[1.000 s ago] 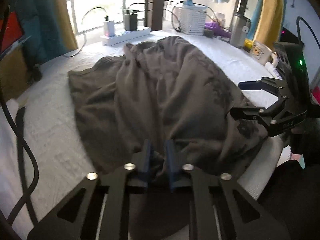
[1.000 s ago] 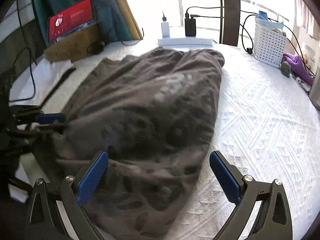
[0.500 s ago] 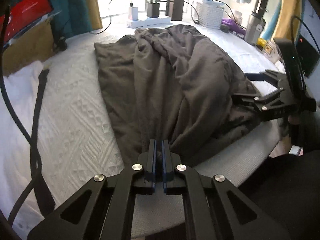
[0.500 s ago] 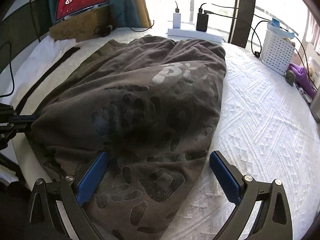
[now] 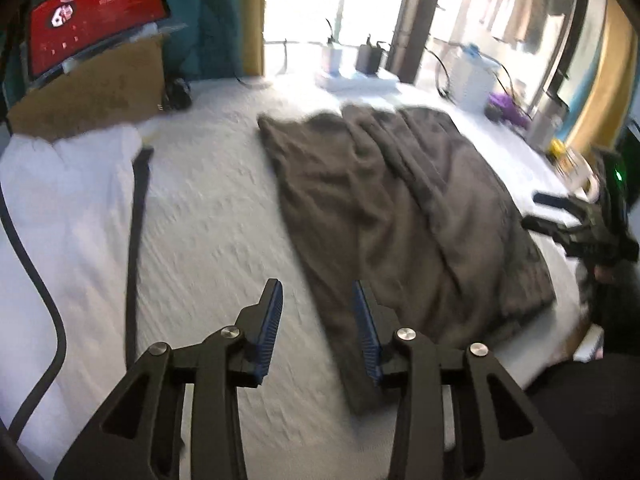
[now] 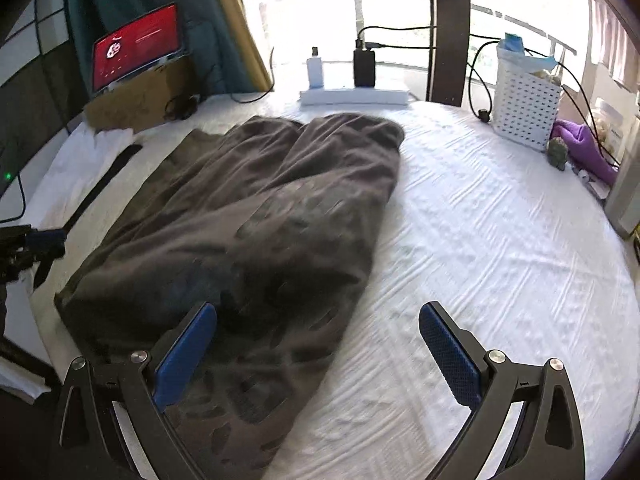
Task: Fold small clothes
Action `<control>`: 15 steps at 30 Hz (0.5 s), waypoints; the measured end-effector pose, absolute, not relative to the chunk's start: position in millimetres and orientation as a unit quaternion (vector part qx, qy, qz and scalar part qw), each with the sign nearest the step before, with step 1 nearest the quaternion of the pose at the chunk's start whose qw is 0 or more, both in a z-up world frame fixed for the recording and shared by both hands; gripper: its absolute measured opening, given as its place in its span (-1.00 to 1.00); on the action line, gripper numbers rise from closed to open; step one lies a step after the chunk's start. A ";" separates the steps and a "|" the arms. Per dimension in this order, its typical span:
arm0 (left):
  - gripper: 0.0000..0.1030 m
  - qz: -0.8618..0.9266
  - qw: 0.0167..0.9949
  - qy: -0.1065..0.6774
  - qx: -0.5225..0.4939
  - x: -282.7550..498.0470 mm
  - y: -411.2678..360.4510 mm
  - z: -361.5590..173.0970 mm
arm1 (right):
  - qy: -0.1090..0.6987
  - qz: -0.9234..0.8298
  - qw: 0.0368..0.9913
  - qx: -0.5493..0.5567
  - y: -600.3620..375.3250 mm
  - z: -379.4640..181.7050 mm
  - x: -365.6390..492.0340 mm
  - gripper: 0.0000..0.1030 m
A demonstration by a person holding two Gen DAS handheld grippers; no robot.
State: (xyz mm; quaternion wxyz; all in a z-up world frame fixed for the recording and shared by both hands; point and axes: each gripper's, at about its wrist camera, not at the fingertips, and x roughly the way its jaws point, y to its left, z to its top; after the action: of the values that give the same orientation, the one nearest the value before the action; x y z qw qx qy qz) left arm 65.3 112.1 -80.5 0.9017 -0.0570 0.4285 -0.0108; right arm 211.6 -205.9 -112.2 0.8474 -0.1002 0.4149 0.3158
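Although the left wrist view is smeared by motion, the left gripper point(image 5: 316, 316) shows plainly at the bottom of it: its jaws have just been opening and now stand partly apart with nothing between the blue pads, only white bed cover point(image 5: 208, 240) under the gap. Half a second ago those pads were pressed together at the near hem of the grey garment point(image 5: 400, 216); now the hem lies loose on the cover just right of the right pad, and whether that finger brushes the cloth I cannot tell through the blur. The right gripper point(image 6: 316, 356) hangs wide open and holds nothing, its left pad over the near part of the garment, its right pad over bare cover. Its own body is cut off by the lower frame edge. In the left view it appears only as a dark shape at the right border, possibly with a gloved hand behind it.

The garment lies lengthwise, folded into a long band from the near bed edge toward the window, its darker print on the near half hard to read. Compared with a second ago it is flatter and narrower. Open cover spreads wide to its right and a narrower strip to its left, up to a black strap point(image 6: 100, 184) and white cloth point(image 6: 80, 156). Beyond its far end stand a power strip point(image 6: 354, 96) with chargers, a white basket point(image 6: 524, 112) and a red screen point(image 6: 136, 46) on a cardboard box.
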 end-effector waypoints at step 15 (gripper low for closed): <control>-0.29 -0.093 0.908 0.406 -0.044 222.7 93.5 -81.3 | 0.427 0.300 0.849 -0.082 -208.9 -112.9 268.5 0.98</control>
State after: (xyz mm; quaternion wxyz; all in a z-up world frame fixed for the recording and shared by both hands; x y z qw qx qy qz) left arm 222.7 93.5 -81.3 0.9079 -0.0435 0.4064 -0.0929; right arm 268.5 -208.9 -112.9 0.8493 -0.0823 0.4266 0.3000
